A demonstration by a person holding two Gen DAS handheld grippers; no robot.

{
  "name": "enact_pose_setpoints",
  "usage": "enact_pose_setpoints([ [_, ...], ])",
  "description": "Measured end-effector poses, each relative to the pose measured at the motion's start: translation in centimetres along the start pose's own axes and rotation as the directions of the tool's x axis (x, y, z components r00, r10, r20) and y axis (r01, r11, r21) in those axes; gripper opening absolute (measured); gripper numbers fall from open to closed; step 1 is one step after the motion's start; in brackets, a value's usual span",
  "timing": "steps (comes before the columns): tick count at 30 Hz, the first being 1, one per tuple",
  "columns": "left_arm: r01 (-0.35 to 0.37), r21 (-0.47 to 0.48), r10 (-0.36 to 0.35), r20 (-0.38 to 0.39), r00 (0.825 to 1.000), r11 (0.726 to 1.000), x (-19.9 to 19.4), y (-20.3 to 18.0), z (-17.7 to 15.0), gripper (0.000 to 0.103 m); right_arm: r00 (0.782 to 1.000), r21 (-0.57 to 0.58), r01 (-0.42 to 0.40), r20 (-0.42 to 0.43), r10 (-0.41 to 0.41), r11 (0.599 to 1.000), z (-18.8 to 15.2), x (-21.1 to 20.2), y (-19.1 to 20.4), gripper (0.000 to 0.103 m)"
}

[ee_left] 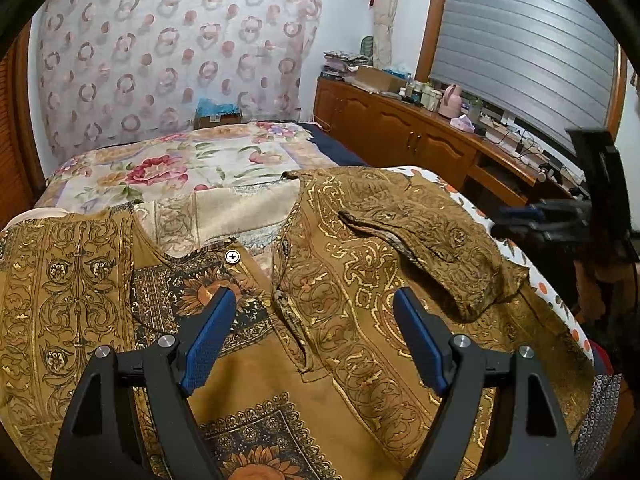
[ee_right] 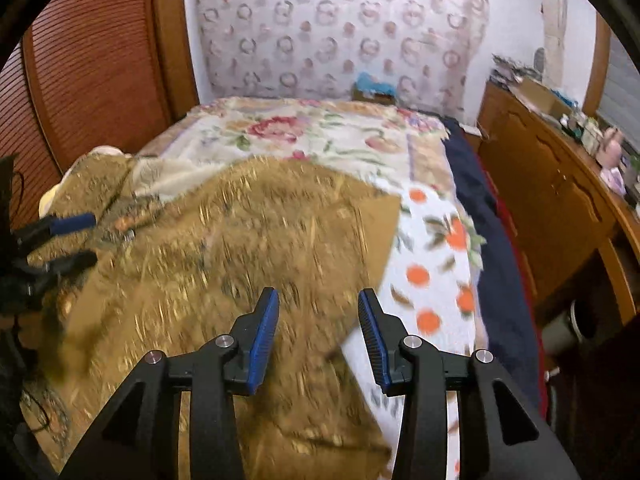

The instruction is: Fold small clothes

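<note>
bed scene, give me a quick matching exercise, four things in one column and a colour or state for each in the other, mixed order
Things:
1. shirt
2. left tool
3. sheet with fruit print
4. cabinet

Descriptions:
A. white with orange spots
B. brown wood, along the wall under the window
C. ochre with gold pattern, spread on the bed, one sleeve folded inward
D. open, nothing between its blue pads

Pairs: 1-C, 2-D, 3-A, 4-B

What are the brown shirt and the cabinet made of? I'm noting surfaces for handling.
Shirt: looks like thin woven cloth, matte, with shiny gold print; it creases and drapes softly. Cabinet: seemingly varnished wood, reddish brown with a gloss on its raised panel doors.
</note>
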State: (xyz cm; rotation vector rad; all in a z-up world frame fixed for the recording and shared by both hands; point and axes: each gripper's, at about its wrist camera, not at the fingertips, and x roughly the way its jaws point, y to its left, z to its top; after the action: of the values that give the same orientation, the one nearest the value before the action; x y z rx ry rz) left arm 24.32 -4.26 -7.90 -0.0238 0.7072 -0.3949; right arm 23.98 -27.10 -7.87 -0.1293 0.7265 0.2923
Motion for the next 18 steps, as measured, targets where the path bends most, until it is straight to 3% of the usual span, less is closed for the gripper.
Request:
enact_pose_setpoints([
  [7, -0.01, 0.012, 0.01, 0.02, 1.0, 1.0, 0.1, -0.6, 0.0, 0.081, 0.996, 0.035, 0.022, -0.084, -0.019, 0.999, -2.5, 1.3, -0.8, 0.042],
  [10, -0.036, 0.016, 0.036, 0.026, 0.999, 0.999, 0.2, -0.8, 0.3, 0.081, 0.995, 0.046, 0.011, -0.095, -0.007, 0.999, -3.4, 1.0, -1.3, 0.031],
  [11, -0.048, 0.021, 0.047, 0.031, 0.998, 0.999, 0.1, -0.8, 0.4, 0.081, 0.995, 0.046, 0.004, -0.096, 0.0, 0.999, -3.8, 0.3, -1.1, 0.022],
  [12, -0.061, 0.025, 0.06, 0.038, 0.998, 0.998, 0.0, -0.8, 0.7, 0.081, 0.996, 0.041, -0.007, -0.092, 0.011, 0.999, -3.9, 0.1, -1.0, 0.007],
  [18, -0.087, 0.007, 0.086, 0.058, 0.995, 0.996, -2.4, 0.9, 1.9, 0.081, 0.999, -0.003, 0.019, -0.033, -0.019, 1.0, -3.5, -2.1, -0.9, 0.005],
])
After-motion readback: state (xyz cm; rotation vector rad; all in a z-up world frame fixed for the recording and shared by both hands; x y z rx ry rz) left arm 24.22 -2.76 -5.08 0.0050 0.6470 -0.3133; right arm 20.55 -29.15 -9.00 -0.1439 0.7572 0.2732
